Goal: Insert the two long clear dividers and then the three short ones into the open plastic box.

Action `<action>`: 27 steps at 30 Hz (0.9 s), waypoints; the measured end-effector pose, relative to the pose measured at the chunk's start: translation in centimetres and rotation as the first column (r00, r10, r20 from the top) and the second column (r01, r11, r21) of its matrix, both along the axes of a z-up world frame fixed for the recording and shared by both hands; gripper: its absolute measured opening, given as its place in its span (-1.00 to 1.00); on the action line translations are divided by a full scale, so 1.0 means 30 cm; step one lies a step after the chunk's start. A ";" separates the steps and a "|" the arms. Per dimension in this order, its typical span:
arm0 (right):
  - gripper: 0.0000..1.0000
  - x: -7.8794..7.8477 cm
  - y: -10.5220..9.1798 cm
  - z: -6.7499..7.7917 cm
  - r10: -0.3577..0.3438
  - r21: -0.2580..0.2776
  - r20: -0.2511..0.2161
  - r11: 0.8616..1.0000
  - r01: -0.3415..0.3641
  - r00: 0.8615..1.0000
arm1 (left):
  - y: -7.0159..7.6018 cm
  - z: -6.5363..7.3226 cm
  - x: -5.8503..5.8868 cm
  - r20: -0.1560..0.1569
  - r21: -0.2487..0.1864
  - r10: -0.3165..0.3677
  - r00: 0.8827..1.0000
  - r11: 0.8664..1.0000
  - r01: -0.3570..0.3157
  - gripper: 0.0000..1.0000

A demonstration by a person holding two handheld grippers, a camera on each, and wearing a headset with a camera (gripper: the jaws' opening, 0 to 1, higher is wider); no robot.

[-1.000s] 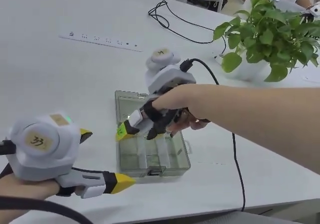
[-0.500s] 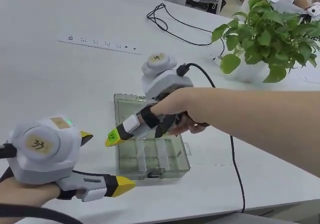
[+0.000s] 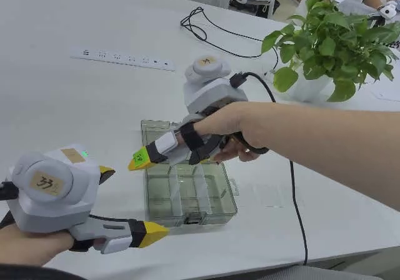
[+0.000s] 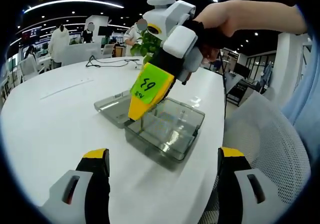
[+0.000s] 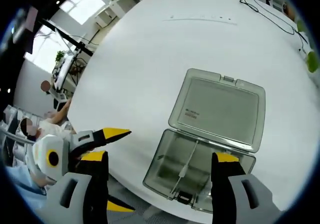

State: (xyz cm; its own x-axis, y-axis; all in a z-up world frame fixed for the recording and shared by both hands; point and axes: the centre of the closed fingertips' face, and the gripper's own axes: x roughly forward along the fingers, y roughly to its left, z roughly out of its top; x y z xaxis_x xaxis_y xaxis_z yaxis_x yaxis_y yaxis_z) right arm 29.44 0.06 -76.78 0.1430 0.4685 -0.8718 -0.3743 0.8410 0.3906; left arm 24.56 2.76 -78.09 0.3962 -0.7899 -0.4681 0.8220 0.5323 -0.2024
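Observation:
The open clear plastic box (image 3: 220, 209) lies mid-table, its lid (image 3: 156, 132) flat behind it. Clear dividers (image 3: 203, 190) stand inside as pale strips. A faint clear piece (image 3: 270, 196) lies on the table right of the box. My right gripper (image 3: 147, 158) hovers over the box's near-left part, and its own view shows the jaws wide apart above the box (image 5: 172, 159) and lid (image 5: 220, 109), with nothing between them. My left gripper (image 3: 131, 200) is open, low at the box's left; its view looks at the box (image 4: 165, 129) and the right gripper (image 4: 150, 86).
A white power strip (image 3: 122, 58) lies at the back. A potted plant (image 3: 331, 39) stands at the back right. A black cable (image 3: 294, 186) runs from the right gripper past the box to the table's front edge. More cables (image 3: 212, 27) lie farther back.
The right gripper has risen from the box's inside and swung its tip to the left. The left gripper has hardly moved.

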 end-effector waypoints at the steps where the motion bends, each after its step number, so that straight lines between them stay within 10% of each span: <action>1: 0.72 0.004 0.001 0.007 -0.002 0.010 0.011 1.000 0.002 1.000 | -0.001 0.000 -0.001 -0.001 0.001 -0.001 1.000 1.000 0.001 0.82; 27: 1.00 0.016 -0.112 0.098 -0.032 0.183 0.260 0.983 -0.016 0.965 | -0.027 0.017 -0.014 -0.003 0.033 0.010 1.000 0.999 -0.010 0.82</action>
